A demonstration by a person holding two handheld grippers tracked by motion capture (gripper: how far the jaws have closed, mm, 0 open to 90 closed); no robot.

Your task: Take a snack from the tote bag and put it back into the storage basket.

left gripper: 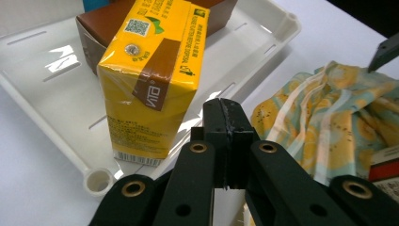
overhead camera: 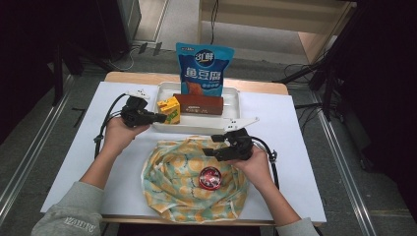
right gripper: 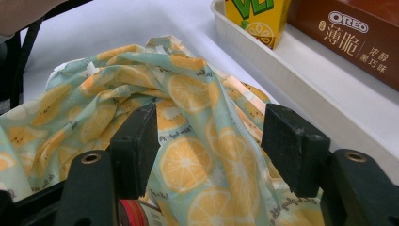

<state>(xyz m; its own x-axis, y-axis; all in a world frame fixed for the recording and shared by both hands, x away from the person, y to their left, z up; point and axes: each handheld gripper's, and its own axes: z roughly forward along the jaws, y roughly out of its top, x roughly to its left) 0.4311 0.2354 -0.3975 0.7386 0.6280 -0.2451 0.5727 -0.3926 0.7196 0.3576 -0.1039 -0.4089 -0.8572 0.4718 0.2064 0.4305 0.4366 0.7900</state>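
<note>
Two tool jaws astride cloth bag [right gripper: 197, 155]

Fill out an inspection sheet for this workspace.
Surface: white table, wooden edge at the back.
Job's things: lemon-print bag in front, red tin inside; yellow carton, brown box and blue pouch in white tray.
Clutter: nothing seen.
Grippers: left gripper shut, empty, beside the carton; right gripper open over the bag's rim.
Cables: black, one trailing from each gripper.
Surroundings: floor rails, cables, dark stands.
</note>
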